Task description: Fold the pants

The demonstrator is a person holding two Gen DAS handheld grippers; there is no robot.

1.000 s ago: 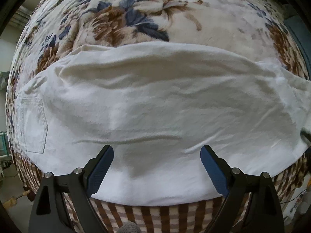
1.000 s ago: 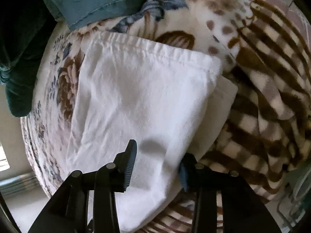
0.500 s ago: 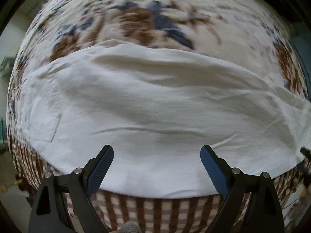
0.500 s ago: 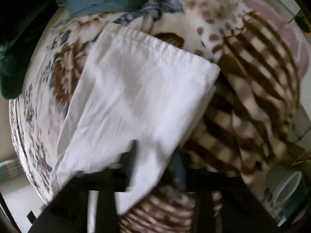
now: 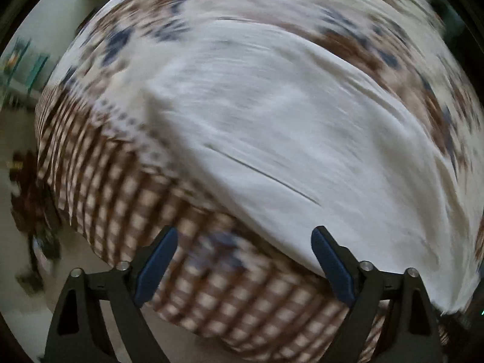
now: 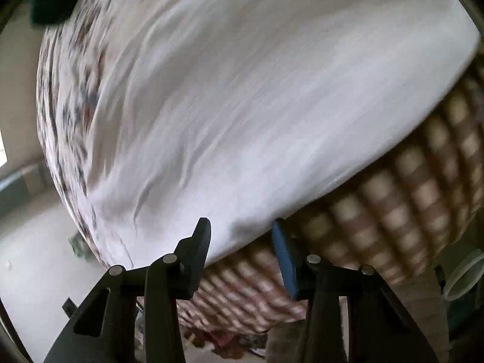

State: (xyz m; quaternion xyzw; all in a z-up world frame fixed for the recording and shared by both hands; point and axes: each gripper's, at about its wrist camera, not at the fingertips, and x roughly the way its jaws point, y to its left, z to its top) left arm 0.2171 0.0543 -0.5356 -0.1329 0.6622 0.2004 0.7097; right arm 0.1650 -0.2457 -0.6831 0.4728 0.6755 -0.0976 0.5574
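Pants [image 5: 296, 139]: white, spread flat on the blanket [image 5: 115, 181]; centre to lower right of the left wrist frame, most of the right wrist frame [image 6: 242, 106].
Left tongs [image 5: 243, 257]: held wide apart, nothing gripped, seen over the checked blanket border at the pants' near edge.
Right tongs [image 6: 240, 242]: partly apart, the pants' lower edge seen between the tips; contact cannot be told.
Blur: heavy in both views.
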